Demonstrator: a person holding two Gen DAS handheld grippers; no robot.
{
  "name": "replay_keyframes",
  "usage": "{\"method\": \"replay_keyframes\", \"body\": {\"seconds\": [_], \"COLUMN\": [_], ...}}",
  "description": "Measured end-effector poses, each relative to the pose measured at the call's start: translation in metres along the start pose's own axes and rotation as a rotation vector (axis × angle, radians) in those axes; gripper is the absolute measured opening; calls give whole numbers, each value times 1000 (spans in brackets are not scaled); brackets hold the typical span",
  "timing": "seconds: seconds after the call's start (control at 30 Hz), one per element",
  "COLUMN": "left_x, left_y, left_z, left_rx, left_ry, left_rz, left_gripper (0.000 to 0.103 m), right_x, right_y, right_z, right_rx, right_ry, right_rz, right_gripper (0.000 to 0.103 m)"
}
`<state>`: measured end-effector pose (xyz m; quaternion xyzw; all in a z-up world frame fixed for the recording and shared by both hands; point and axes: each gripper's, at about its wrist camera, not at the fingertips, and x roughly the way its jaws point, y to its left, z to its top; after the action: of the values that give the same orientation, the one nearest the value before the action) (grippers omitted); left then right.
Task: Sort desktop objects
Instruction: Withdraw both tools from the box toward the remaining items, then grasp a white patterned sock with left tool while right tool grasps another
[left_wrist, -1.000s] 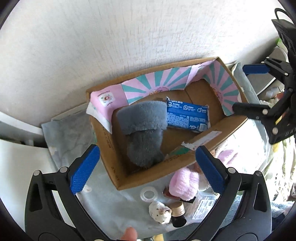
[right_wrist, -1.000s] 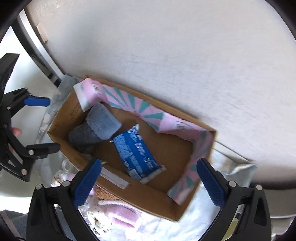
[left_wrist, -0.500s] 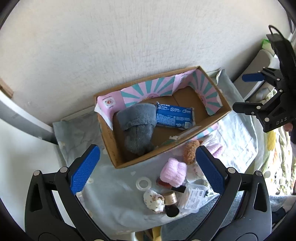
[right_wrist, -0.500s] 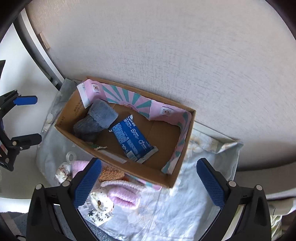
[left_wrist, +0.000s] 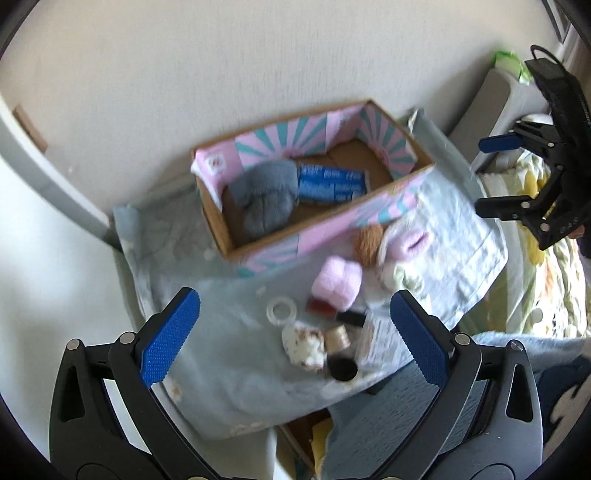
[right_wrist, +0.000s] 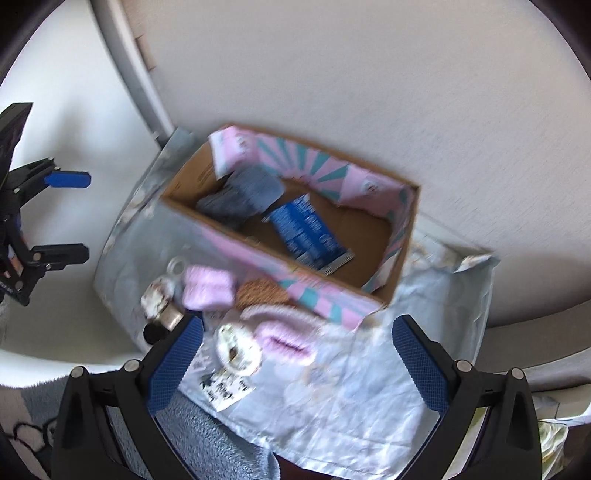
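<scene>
A cardboard box (left_wrist: 258, 242) (right_wrist: 400, 243) with pink and teal lining stands against the wall. Inside lie a grey fuzzy sock (left_wrist: 264, 197) (right_wrist: 240, 195) and a blue packet (left_wrist: 332, 182) (right_wrist: 306, 230). In front of it on the pale blue cloth (left_wrist: 229, 369) (right_wrist: 351, 398) lie a pink fuzzy bundle (left_wrist: 336, 282) (right_wrist: 208, 288), a brown knit piece (left_wrist: 369, 240) (right_wrist: 260, 291), a clear tape ring (left_wrist: 282, 312) and a small bottle (left_wrist: 338, 350). My left gripper (left_wrist: 295, 332) and right gripper (right_wrist: 297, 363) both hover open and empty above the cloth.
A white wall rises behind the box. A speckled round object (left_wrist: 303, 343) and a printed packet (left_wrist: 380, 343) (right_wrist: 227, 387) lie near the cloth's front edge. A floral bedspread (left_wrist: 535, 288) is on the right, a grey-blue rug (right_wrist: 207, 443) below.
Both grippers have pulled back and up from the box, so more of the cloth and loose items shows. Both stay open and empty. The current frames are motion-blurred.
</scene>
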<state>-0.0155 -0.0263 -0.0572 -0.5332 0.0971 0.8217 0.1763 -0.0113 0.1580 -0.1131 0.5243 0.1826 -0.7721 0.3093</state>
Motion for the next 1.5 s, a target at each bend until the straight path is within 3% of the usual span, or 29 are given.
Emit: {"method": "replay_keyframes", "body": {"seconds": [0.23, 0.5, 0.63, 0.83, 1.1, 1.17, 1.23, 1.33, 1.43, 1.5], "left_x": [27, 71, 97, 121, 143, 147, 149, 152, 152, 152], "left_y": [1, 9, 12, 18, 28, 29, 29, 29, 29, 29], "left_z": [-49, -83, -90, -93, -99, -101, -103, -106, -107, -107], "left_rx": [-97, -269, -321, -358, -419, -431, -435, -436, -440, -445], "left_ry": [43, 75, 106, 127, 153, 157, 160, 167, 162, 159], "left_rz": [-38, -96, -133, -154, -207, -220, -226, -236, -242, -244], "left_gripper": [97, 87, 78, 75, 65, 62, 49, 36, 31, 30], "right_x": [32, 77, 97, 119, 133, 135, 137, 139, 141, 141], "right_y": [23, 30, 26, 18, 20, 19, 18, 18, 20, 21], "right_z": [-41, -78, -83, -79, -78, -77, -76, -74, -73, -74], "right_rx": [21, 161, 240, 340, 384, 395, 403, 401, 388, 377], "right_ry": [31, 109, 121, 133, 153, 155, 157, 161, 162, 163], "right_rz": [67, 151, 175, 202, 228, 231, 237, 242, 235, 220], "right_gripper": [102, 99, 97, 89, 80, 75, 71, 57, 39, 35]}}
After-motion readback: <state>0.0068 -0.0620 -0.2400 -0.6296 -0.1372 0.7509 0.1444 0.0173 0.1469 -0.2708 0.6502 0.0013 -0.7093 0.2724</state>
